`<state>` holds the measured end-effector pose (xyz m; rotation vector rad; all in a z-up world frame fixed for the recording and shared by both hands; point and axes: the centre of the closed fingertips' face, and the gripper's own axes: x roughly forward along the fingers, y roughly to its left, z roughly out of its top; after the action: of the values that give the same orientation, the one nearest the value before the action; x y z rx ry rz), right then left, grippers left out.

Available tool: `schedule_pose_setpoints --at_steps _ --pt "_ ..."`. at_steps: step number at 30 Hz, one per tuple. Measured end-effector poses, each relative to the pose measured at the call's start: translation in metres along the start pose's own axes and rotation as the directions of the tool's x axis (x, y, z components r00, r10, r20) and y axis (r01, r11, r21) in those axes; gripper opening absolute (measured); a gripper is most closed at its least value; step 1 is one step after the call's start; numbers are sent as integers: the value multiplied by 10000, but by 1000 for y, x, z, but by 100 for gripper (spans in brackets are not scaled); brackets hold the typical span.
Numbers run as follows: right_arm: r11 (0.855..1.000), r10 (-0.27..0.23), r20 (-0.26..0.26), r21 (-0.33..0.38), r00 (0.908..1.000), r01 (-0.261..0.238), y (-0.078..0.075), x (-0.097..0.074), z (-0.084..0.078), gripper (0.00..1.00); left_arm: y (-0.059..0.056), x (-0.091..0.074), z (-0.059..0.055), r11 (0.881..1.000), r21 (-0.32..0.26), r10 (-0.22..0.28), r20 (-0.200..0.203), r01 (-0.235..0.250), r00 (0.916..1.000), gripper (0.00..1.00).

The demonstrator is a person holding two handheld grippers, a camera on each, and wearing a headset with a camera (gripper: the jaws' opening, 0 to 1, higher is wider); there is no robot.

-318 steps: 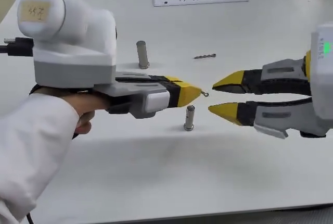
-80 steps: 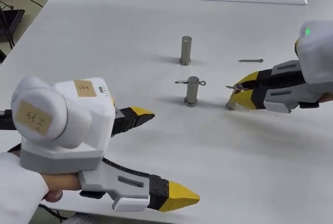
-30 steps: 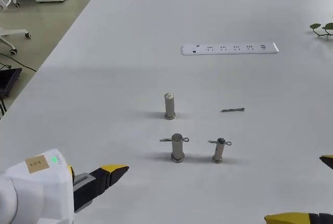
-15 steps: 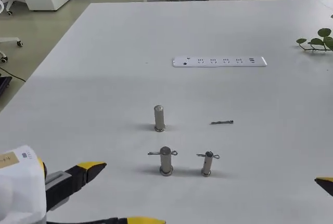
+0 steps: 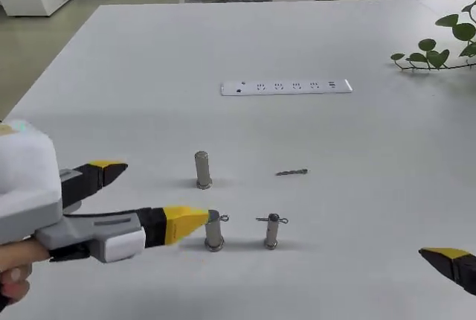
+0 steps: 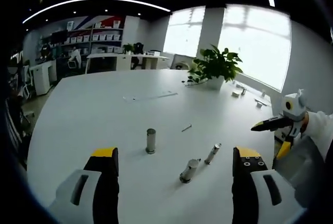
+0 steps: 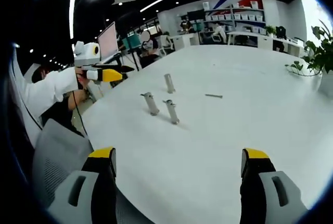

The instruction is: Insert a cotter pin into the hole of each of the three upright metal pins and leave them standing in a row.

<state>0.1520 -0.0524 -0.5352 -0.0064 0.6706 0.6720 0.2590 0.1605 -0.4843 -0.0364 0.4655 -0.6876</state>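
My left gripper [image 5: 165,192] sits at the left of the head view. Its jaws are spread wide and hold nothing. The lower jaw tip overlaps the front-left pin in that view; I cannot tell whether they touch.

I count three metal pins [image 6: 151,140], all upright on the desk [image 5: 335,275] with their long axes vertical. The back pin [image 5: 202,170] stands alone behind. The front-left pin [image 5: 214,234] and front-right pin [image 5: 272,232] stand side by side nearer me.

I count three cotter pins [image 5: 272,220]. One passes crosswise through the top of the front-right pin, its long axis level and running left to right. Of a second, only a loop end shows at the top of the front-left pin. The loose cotter pin [image 5: 291,173] lies flat on the desk to the right of the back pin, running roughly left to right.

One power strip [image 5: 286,86] lies further back.

My right gripper [image 7: 178,153] is at the lower right, jaws far apart and empty.
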Motion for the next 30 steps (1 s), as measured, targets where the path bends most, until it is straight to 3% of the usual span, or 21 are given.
schedule_pose_setpoints --at_steps 3,5,6,7,10,12,25,30 --pt "10000 -64 46 1 10000 64 0 0 1 98 8 7 4 10000 -12 91 71 -91 9999 89" --pt "9999 -124 59 -24 9999 124 -1 0 1 98 10 14 8 9966 -797 -161 324 186 9993 88" --pt "9999 -145 64 -20 9999 145 -1 -1 1 98 9 18 10 9938 -981 -477 398 514 9981 88" --pt "9998 -194 52 -28 9998 194 -1 -1 1 98 13 20 12 9942 -968 -419 448 461 9981 88" --pt "9995 -300 67 -42 9995 301 -2 -3 0 98 23 32 11 9990 -371 -227 89 231 9997 86" --pt "9994 -354 101 -24 9993 354 -1 -4 0 98 26 42 11 9987 -409 -294 39 295 9996 84" --pt "9982 -599 52 73 9982 599 -1 -10 -2 98 31 96 -16 9969 480 -559 -1203 621 9912 63" --pt "9972 -719 92 207 9974 717 -4 -12 -2 97 36 108 -25 9958 714 -459 -1497 571 9877 43"
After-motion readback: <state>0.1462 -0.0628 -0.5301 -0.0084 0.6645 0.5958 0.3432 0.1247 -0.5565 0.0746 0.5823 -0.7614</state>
